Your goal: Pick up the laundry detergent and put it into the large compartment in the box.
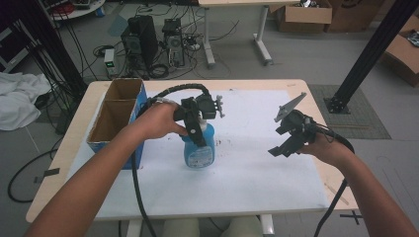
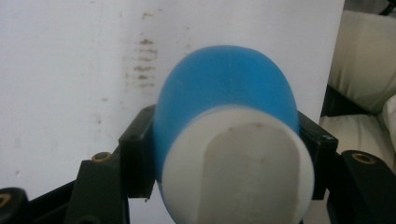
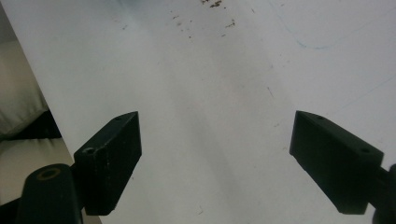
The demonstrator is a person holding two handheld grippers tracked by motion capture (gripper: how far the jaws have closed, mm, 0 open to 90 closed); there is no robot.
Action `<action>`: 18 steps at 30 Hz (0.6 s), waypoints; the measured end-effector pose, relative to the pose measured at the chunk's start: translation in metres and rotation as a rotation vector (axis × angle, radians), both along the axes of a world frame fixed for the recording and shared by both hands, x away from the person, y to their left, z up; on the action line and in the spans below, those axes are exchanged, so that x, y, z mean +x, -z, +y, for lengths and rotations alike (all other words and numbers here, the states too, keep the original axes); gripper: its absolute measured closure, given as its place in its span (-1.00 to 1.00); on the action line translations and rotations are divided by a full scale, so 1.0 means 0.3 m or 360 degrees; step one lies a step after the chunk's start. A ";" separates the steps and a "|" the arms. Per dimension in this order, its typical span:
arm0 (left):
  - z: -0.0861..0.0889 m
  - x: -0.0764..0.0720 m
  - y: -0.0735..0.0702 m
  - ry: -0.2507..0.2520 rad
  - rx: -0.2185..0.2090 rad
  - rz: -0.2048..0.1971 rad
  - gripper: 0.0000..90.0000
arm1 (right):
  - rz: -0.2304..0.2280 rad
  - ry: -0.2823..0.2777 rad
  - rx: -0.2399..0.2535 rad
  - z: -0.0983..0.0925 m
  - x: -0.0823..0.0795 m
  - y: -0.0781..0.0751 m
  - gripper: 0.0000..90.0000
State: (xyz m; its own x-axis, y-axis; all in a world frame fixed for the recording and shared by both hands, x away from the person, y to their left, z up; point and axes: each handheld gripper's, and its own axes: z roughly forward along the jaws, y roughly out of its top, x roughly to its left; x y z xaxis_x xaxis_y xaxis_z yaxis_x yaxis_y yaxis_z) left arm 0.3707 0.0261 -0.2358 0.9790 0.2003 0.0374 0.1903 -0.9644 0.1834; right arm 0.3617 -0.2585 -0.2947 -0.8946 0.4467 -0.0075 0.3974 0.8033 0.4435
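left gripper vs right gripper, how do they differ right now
The left gripper is shut on the blue plastic bottle with a white cap; the right gripper is open, with nothing between its jaws. The left gripper is over the middle of the white table sheet, near the open cardboard box with blue sides; the right gripper is held toward the sheet's right side. Both are black, two-jawed, hand-held and trail cables.

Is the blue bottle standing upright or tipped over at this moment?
Upright. The blue bottle stands with its white cap up on the white sheet, the left gripper shut on its upper part from above.
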 end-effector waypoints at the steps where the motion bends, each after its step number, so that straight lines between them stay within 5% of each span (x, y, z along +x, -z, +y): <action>1: 0.005 0.000 -0.015 -0.0023 -0.0004 -0.0006 -0.16 | 0.0000 0.0001 0.0001 0.000 -0.001 -0.001 -0.63; 18: 0.076 0.007 -0.276 -0.0453 -0.0050 -0.0076 -0.16 | -0.0003 -0.0037 -0.0007 0.015 0.001 -0.010 -0.63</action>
State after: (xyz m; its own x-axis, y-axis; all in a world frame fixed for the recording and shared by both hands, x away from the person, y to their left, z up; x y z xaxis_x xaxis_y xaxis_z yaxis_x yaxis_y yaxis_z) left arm 0.3729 0.0489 -0.1531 0.8804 0.4688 0.0716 0.4431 -0.8670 0.2279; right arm 0.3621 -0.2540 -0.2918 -0.9047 0.4258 -0.0114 0.3777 0.8143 0.4407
